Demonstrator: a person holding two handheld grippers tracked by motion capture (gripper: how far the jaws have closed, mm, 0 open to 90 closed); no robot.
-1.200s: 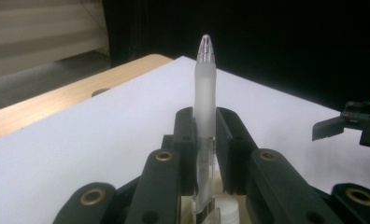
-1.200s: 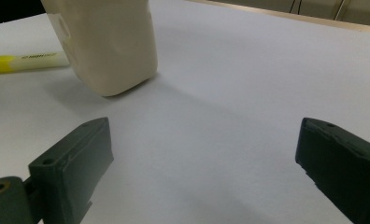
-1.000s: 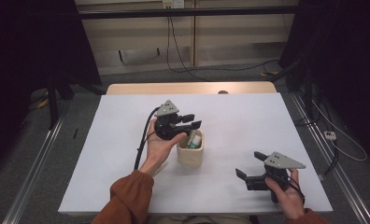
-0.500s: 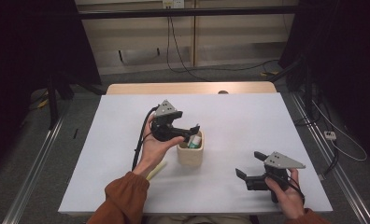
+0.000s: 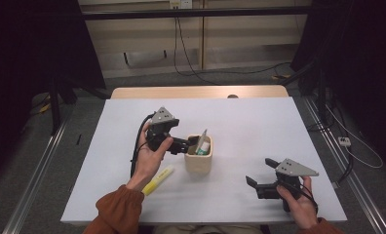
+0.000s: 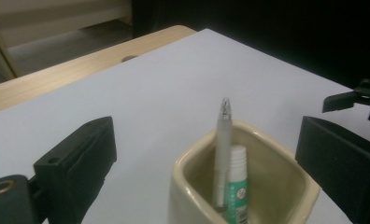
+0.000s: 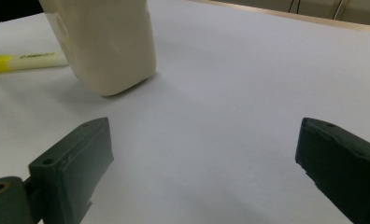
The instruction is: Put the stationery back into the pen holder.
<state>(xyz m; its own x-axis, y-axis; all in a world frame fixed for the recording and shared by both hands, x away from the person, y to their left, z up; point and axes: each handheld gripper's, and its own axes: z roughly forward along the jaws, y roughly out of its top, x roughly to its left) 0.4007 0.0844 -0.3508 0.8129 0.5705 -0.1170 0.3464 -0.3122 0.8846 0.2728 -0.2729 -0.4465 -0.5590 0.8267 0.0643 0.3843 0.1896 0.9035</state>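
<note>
Between the left gripper's [image 6: 206, 154] parted fingers [image 6: 78, 158] stands the pen [image 6: 222, 154], untouched.

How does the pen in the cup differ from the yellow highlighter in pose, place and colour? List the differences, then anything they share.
Pose: the pen stands nearly upright, leaning a little; the highlighter lies flat.
Place: the pen is inside the cup, beside a white tube; the highlighter is on the table, left of the cup and outside it.
Colour: the pen is pale grey, the highlighter yellow.
Shared: both are slim writing tools, and neither is held by a gripper.
</note>
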